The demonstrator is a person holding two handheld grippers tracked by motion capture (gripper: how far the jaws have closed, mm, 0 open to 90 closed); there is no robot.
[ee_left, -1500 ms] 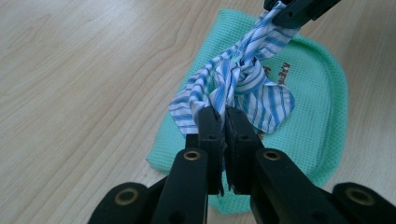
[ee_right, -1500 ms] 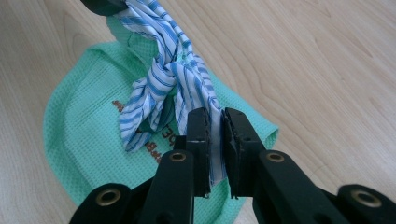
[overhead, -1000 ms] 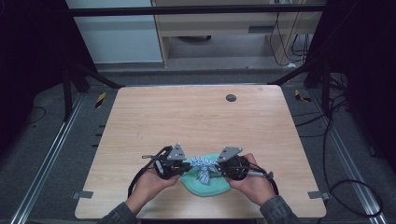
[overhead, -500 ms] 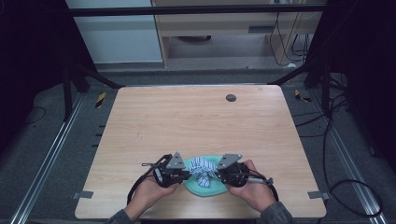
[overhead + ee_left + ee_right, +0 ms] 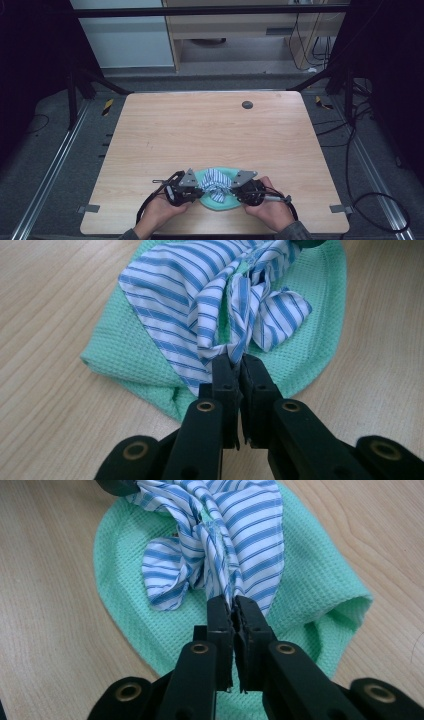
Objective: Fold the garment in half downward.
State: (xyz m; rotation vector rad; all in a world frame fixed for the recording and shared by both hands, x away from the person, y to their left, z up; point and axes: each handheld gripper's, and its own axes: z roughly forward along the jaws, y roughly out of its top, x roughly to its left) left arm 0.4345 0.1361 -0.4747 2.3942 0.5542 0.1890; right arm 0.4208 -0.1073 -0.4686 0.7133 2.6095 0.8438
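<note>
With my left gripper (image 5: 235, 365) and right gripper (image 5: 232, 605) each clamped on an end of the striped cloth (image 5: 214, 180) above the green cloth (image 5: 220, 202) near the tabletop's (image 5: 200, 135) front edge, I should probably pull apart evenly, keeping both pinches firm.

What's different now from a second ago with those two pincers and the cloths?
Both hands drew back toward the person's edge of the table, taking the striped cloth and green cloth along. The left gripper and right gripper stay clamped on the striped cloth.
</note>
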